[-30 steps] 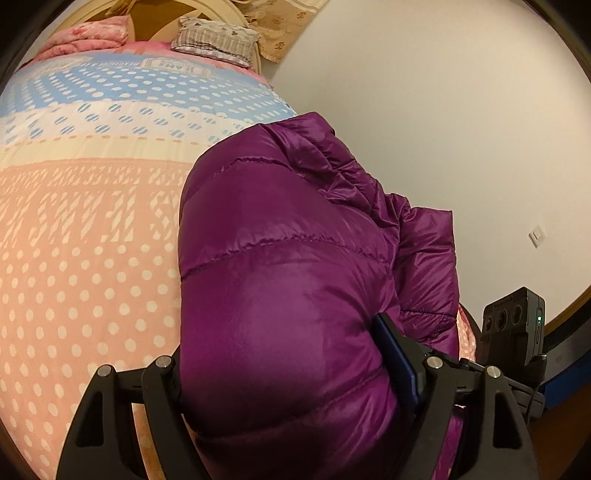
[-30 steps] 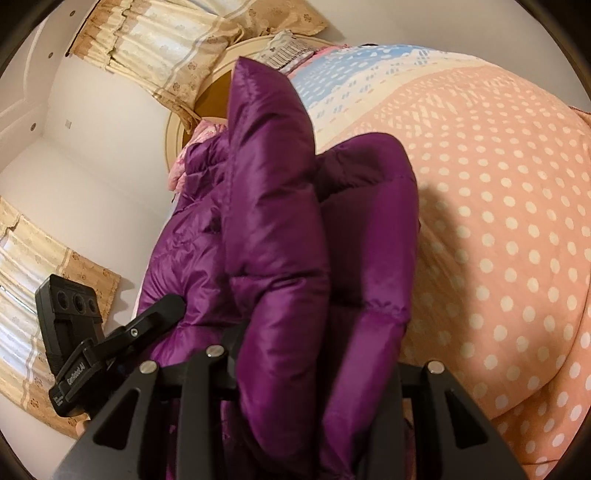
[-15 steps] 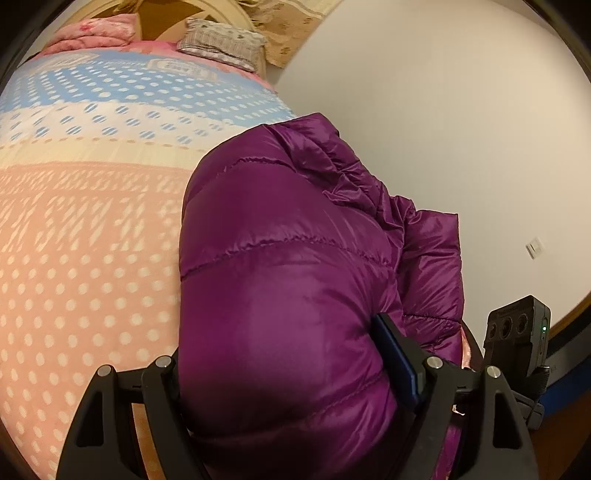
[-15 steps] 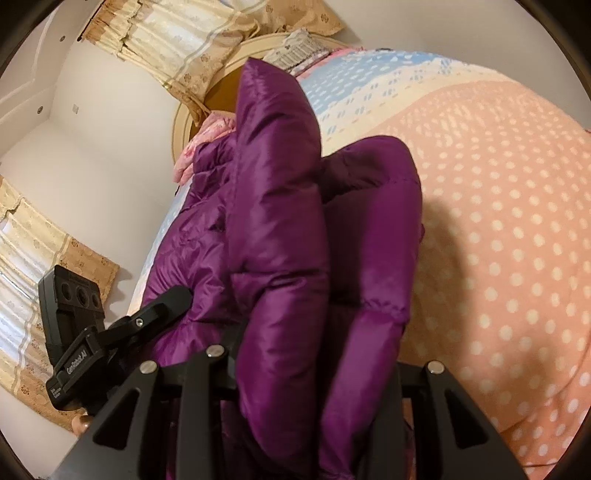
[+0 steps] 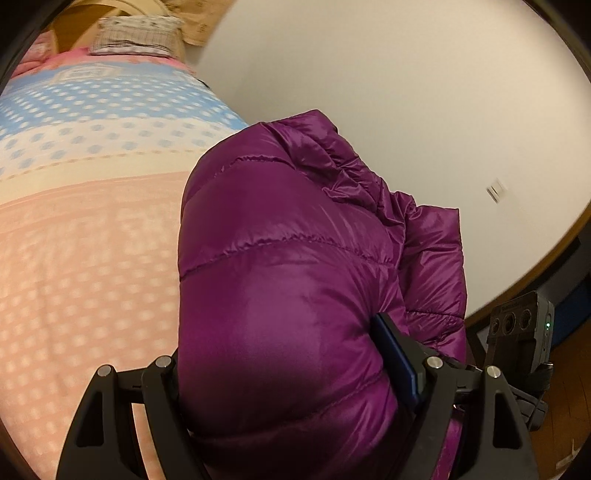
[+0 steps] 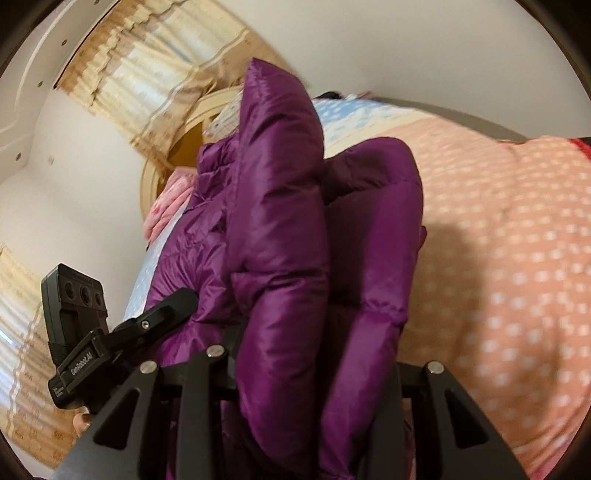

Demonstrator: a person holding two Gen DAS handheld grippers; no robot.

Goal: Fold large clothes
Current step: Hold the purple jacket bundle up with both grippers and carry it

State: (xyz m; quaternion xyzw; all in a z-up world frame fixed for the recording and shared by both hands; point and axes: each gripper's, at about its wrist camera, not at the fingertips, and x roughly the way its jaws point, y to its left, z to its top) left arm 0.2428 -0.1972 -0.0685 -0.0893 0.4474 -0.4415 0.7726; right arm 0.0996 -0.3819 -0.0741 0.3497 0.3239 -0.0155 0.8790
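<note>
A purple quilted down jacket (image 5: 288, 266) is bunched between both grippers above a bed. My left gripper (image 5: 284, 373) is shut on a thick puffy fold of it; the fabric hides the fingertips. In the right wrist view the jacket (image 6: 288, 258) stands up in two padded folds, and my right gripper (image 6: 306, 376) is shut on them. The left gripper's body (image 6: 122, 332) shows at the left of that view, and the right gripper's camera block (image 5: 521, 328) at the right of the left wrist view.
The bed's quilt (image 5: 85, 258) is pink with white dots, with blue and cream bands farther off. A pillow (image 5: 136, 33) and wooden headboard (image 6: 184, 147) lie at the far end. A white wall (image 5: 388, 92) is to the right, curtains (image 6: 147, 74) to the left.
Both grippers have lifted and tilted with the jacket still held; the views show more wall and curtain and less bed than before. The grip on the jacket is unchanged.
</note>
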